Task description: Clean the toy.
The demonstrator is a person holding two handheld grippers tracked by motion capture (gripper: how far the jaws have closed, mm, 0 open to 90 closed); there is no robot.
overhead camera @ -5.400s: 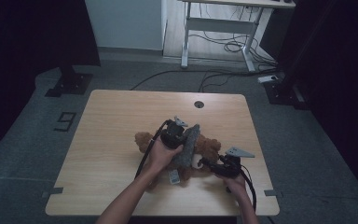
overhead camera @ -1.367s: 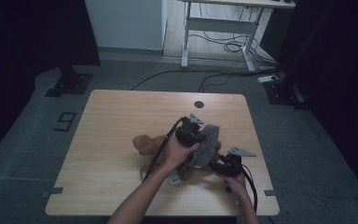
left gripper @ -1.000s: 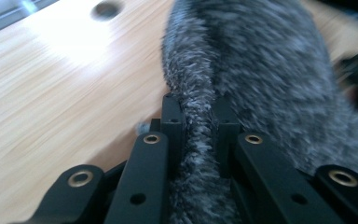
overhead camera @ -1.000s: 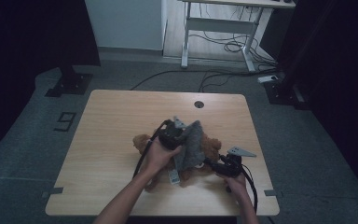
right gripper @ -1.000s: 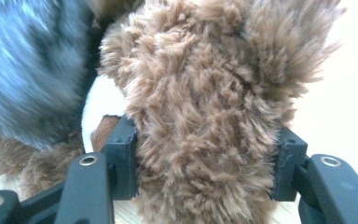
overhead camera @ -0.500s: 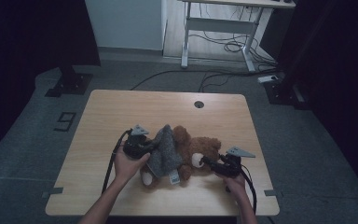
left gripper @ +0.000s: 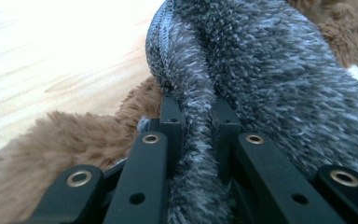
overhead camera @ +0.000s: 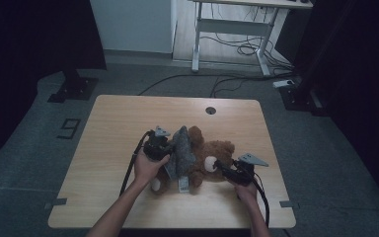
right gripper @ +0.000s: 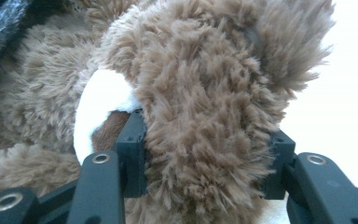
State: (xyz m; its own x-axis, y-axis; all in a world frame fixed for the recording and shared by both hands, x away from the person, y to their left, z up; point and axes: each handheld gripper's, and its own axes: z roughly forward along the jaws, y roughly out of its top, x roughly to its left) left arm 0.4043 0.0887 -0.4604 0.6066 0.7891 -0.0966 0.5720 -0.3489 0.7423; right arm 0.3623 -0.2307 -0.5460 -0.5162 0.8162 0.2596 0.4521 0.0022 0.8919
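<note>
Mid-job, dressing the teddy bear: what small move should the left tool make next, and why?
Probably draw the grey fleece garment further over the teddy bear. The left tool is shut on a fold of it, the right tool clamps the bear's head, and the garment sits bunched across the body.

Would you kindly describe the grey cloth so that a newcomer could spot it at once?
On the wooden table, look to the brown teddy bear lying near the front edge. The grey cloth is draped over its body, pinched by the left tongs; it alone is fuzzy grey.
</note>
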